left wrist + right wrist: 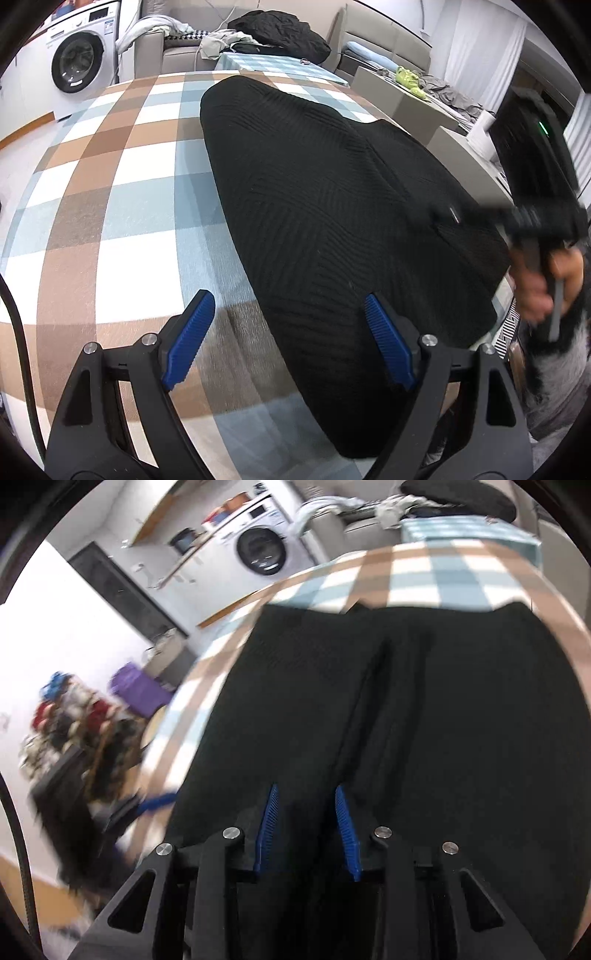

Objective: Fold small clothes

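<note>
A black ribbed knit garment point(332, 221) lies folded lengthwise on the checked tablecloth point(110, 192). My left gripper point(288, 314) is open and empty; its blue pads straddle the garment's near left edge just above the cloth. My right gripper point(454, 216) is seen blurred at the garment's right edge, held by a hand. In the right wrist view the garment point(461, 720) fills the frame with a lengthwise fold ridge, and the right gripper point(304, 805) hovers over it with a moderate gap between its blue pads and nothing clearly between them.
A washing machine point(77, 59) stands at the back left. A sofa with a black coat point(284, 33) and other clothes is behind the table. Grey boxes point(399, 92) and clutter sit at the right. A shoe rack point(74, 731) is on the floor.
</note>
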The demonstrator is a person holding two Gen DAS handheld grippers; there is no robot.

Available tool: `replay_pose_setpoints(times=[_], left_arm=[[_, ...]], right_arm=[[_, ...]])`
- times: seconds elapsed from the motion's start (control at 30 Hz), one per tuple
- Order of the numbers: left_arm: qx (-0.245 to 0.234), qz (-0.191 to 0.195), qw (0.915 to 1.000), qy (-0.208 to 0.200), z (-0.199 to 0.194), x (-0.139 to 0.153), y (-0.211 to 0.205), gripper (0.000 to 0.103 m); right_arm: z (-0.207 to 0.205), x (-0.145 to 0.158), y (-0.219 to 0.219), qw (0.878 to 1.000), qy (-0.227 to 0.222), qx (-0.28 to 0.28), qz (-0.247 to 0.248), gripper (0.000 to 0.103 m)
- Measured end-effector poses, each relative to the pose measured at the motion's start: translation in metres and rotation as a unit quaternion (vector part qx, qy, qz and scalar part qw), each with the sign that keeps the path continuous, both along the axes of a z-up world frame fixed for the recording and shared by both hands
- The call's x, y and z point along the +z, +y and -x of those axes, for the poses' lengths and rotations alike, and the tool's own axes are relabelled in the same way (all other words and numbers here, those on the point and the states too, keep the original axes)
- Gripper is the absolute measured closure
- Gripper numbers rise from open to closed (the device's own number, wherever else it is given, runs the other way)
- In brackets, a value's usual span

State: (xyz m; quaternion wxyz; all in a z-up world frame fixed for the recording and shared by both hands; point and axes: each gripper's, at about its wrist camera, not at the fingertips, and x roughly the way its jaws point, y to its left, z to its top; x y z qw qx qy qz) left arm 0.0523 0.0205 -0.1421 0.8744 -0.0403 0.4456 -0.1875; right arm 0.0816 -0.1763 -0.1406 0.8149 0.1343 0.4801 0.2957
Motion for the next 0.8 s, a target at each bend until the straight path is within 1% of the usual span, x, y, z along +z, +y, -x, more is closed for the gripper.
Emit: replay_pose_setpoints(times=[0.1, 0.17, 0.27, 0.3, 0.33, 0.37, 0.4, 0.43, 0.47, 0.5, 0.53, 0.57, 0.63, 0.7, 0.73, 0.77, 0.8], left_arm=[[-0.009, 0.003, 1.0, -0.002, 0.013, 0.001, 0.003, 0.021], [-0.006, -0.001, 1.0, -0.001, 0.022, 0.001, 0.004, 0.021], [-0.004, 0.007, 1.0, 0.001, 0.034, 0.001, 0.009, 0.021], [-0.004, 0.008, 1.0, 0.002, 0.037, 0.001, 0.01, 0.021], [-0.003, 0.007, 1.0, 0.001, 0.041, 0.001, 0.011, 0.021], [-0.004, 0.005, 1.0, 0.0, 0.043, 0.0, 0.012, 0.021], [-0.003, -0.001, 1.0, -0.001, 0.044, -0.001, 0.013, 0.021], [-0.001, -0.006, 1.0, -0.001, 0.046, -0.002, 0.013, 0.021], [-0.002, -0.013, 0.9999, 0.001, 0.047, -0.004, 0.013, 0.021], [-0.005, -0.016, 0.9999, 0.002, 0.05, -0.005, 0.013, 0.021], [-0.008, -0.016, 0.9998, 0.003, 0.051, -0.006, 0.012, 0.021], [-0.014, -0.018, 0.9997, 0.004, 0.051, -0.007, 0.011, 0.021], [-0.018, -0.03, 0.9994, 0.006, 0.053, -0.009, 0.008, 0.021], [-0.019, -0.041, 0.999, 0.004, 0.054, -0.009, 0.005, 0.021], [-0.018, -0.039, 0.9991, 0.004, 0.054, -0.008, 0.006, 0.021], [-0.017, -0.033, 0.9993, 0.004, 0.055, -0.007, 0.008, 0.021], [-0.017, -0.023, 0.9996, 0.003, 0.056, -0.005, 0.01, 0.021]], right_arm=[[0.04, -0.008, 0.002, 0.999, -0.002, 0.029, -0.013, 0.069], [0.062, -0.013, 0.005, 0.999, -0.007, 0.051, -0.011, 0.068], [0.08, -0.016, 0.006, 0.997, -0.025, 0.07, -0.02, 0.066], [0.082, -0.017, 0.008, 0.996, -0.03, 0.077, -0.012, 0.066], [0.081, -0.018, 0.01, 0.996, -0.036, 0.081, -0.005, 0.072], [0.082, -0.017, 0.012, 0.995, -0.05, 0.081, 0.005, 0.077], [0.083, -0.015, 0.014, 0.994, -0.065, 0.084, 0.015, 0.088], [0.088, -0.01, 0.016, 0.992, -0.088, 0.087, 0.021, 0.091], [0.09, -0.005, 0.015, 0.991, -0.099, 0.091, 0.009, 0.092], [0.093, 0.001, 0.012, 0.99, -0.106, 0.093, -0.003, 0.092], [0.094, 0.004, 0.009, 0.99, -0.11, 0.088, -0.002, 0.092], [0.092, 0.004, 0.006, 0.991, -0.11, 0.078, 0.008, 0.092], [0.087, -0.004, 0.002, 0.993, -0.092, 0.066, 0.027, 0.092], [0.085, -0.014, 0.007, 0.993, -0.079, 0.074, 0.051, 0.092], [0.086, -0.015, 0.008, 0.993, -0.079, 0.075, 0.053, 0.088], [0.088, -0.014, 0.007, 0.993, -0.082, 0.075, 0.044, 0.087], [0.089, -0.012, 0.007, 0.993, -0.08, 0.077, 0.036, 0.082]])
